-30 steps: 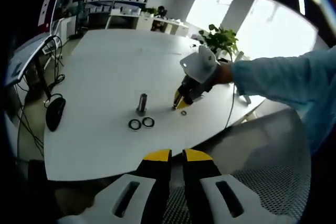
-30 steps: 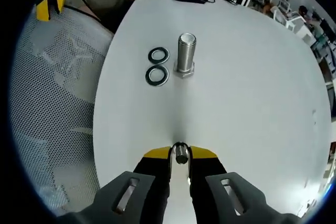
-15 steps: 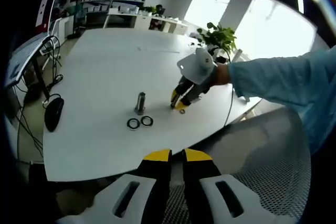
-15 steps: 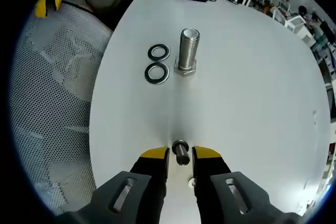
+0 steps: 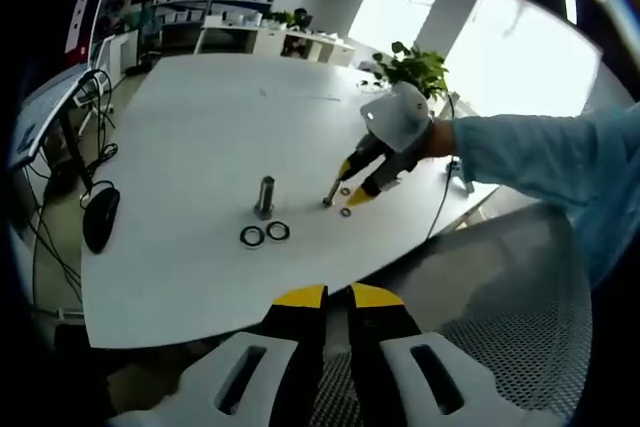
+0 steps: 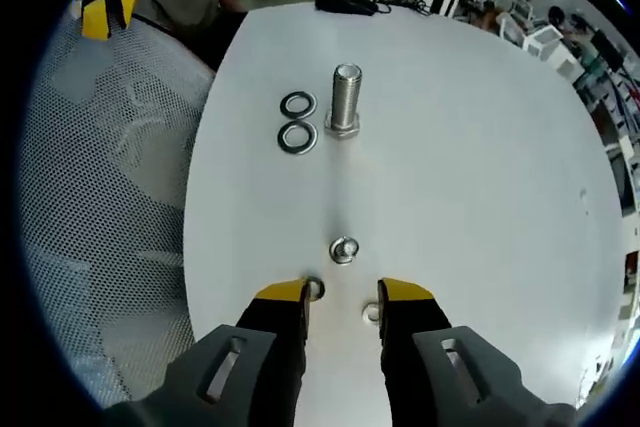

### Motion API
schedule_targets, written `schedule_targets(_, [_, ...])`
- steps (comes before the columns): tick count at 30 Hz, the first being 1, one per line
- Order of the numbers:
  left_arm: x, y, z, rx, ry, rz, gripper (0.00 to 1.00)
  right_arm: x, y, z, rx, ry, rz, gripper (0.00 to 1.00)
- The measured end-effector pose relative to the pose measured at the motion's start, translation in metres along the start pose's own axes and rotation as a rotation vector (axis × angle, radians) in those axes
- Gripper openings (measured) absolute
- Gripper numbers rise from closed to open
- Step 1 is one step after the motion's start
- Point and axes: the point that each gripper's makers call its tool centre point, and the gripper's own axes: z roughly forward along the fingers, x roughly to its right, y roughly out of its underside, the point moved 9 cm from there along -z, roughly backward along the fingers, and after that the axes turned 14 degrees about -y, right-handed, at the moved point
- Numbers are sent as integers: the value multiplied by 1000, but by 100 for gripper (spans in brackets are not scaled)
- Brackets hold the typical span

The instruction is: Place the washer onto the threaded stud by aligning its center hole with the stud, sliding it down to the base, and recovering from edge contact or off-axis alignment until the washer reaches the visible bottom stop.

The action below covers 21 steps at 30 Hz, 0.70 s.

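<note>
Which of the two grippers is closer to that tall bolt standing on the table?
The right gripper. It hovers over the table a short way from the tall bolt, jaws open. The left gripper is held back off the table's edge.

The threaded stud (image 6: 343,99) is bright, ridged metal, and the washers (image 6: 297,137) beside it are dull grey metal. They sit on a smooth, matt white table (image 6: 480,167). The chair (image 6: 110,197) at the left is perforated mesh.

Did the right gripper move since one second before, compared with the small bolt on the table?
Yes. The right gripper has opened and drawn back: the small bolt, earlier between its jaws, now stands free on the table, ahead of the tips.
</note>
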Motion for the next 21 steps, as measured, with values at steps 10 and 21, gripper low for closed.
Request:
schedule_targets(10, [-2,0,-3,37,-19,-34,6,-14,13,-5,16,-26,25,27])
schedule_targets(21, [-2,-1,-2,38,-2,-45,6,-20,19,2,9,-70,53,23])
